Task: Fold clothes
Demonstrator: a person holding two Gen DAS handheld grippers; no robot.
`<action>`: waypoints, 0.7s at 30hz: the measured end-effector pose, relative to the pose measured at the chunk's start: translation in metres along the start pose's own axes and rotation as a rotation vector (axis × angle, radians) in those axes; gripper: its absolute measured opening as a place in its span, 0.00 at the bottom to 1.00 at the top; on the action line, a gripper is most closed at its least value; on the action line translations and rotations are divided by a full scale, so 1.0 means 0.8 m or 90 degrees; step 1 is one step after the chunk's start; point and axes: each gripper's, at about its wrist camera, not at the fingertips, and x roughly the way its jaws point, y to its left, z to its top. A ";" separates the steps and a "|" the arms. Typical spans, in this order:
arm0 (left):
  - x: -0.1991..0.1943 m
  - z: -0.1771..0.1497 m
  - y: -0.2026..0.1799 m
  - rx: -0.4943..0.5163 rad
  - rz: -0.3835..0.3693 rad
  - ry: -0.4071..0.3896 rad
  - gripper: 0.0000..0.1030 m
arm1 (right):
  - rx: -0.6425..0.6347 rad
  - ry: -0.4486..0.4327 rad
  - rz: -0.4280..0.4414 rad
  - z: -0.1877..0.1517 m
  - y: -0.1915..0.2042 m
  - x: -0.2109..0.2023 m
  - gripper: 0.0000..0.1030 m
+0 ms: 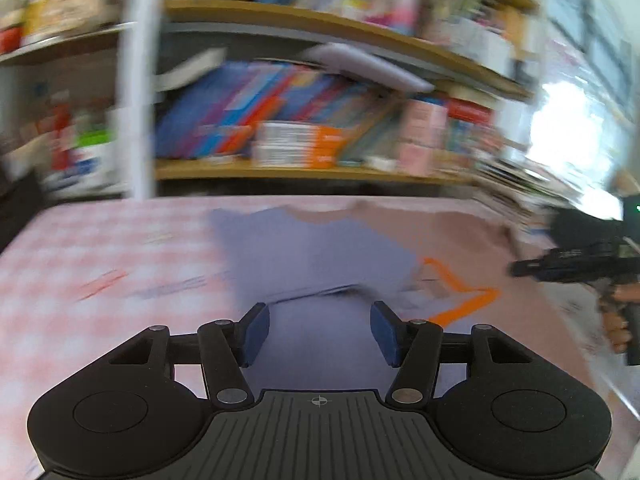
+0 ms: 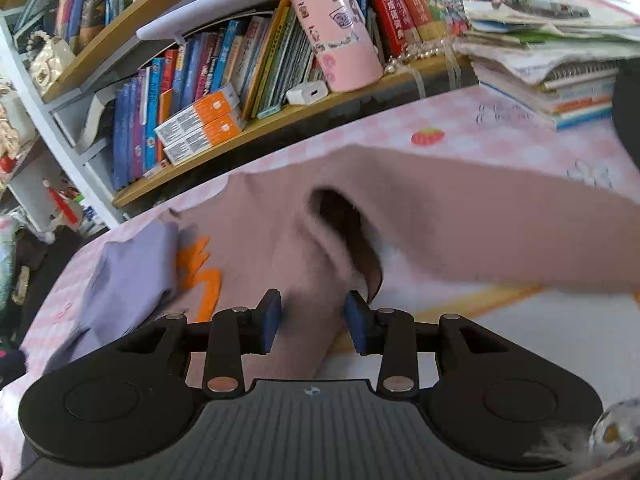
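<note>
A dusty-pink garment (image 2: 440,216) with an orange print (image 2: 200,276) lies spread on the pink checked table (image 2: 500,128). A lilac part (image 1: 304,248) is folded over its left side; it also shows in the right wrist view (image 2: 128,268). My left gripper (image 1: 318,330) is open above the lilac part, holding nothing. My right gripper (image 2: 312,322) is open with a fold of the pink cloth between its pads; an open sleeve or hem (image 2: 344,228) gapes just ahead. The right gripper also shows at the right edge of the left wrist view (image 1: 576,266). The left wrist view is blurred.
Wooden bookshelves (image 2: 280,116) full of books stand along the table's far edge, with a pink cup (image 2: 340,36) and orange boxes (image 2: 200,124). A stack of notebooks (image 2: 560,76) sits on the table's far right. A white post (image 1: 138,80) stands at the left.
</note>
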 end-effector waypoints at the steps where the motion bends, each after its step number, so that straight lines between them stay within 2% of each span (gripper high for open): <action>1: 0.010 0.005 -0.011 0.013 -0.004 0.005 0.55 | -0.003 -0.002 0.001 -0.005 0.002 -0.004 0.34; 4: 0.048 0.017 -0.026 -0.007 0.004 0.031 0.55 | -0.016 -0.013 0.006 -0.021 0.012 -0.016 0.34; 10: 0.112 0.028 -0.009 -0.145 0.028 0.099 0.55 | -0.093 -0.022 -0.020 -0.051 0.036 -0.026 0.36; 13: 0.125 0.025 -0.003 -0.201 0.031 0.114 0.53 | -0.142 -0.026 -0.041 -0.059 0.047 -0.027 0.37; 16: 0.125 0.020 -0.001 -0.232 0.030 0.097 0.48 | -0.151 -0.027 -0.041 -0.060 0.048 -0.027 0.38; 17: 0.126 0.018 0.001 -0.252 0.021 0.088 0.33 | -0.149 -0.027 -0.039 -0.060 0.047 -0.026 0.39; 18: 0.127 0.014 0.007 -0.289 0.002 0.077 0.13 | -0.148 -0.026 -0.036 -0.059 0.046 -0.026 0.39; 20: 0.132 0.003 0.022 -0.373 -0.032 0.062 0.02 | -0.152 -0.025 -0.036 -0.060 0.047 -0.026 0.41; 21: 0.132 0.000 0.026 -0.395 -0.040 0.059 0.02 | -0.154 -0.025 -0.036 -0.061 0.048 -0.026 0.41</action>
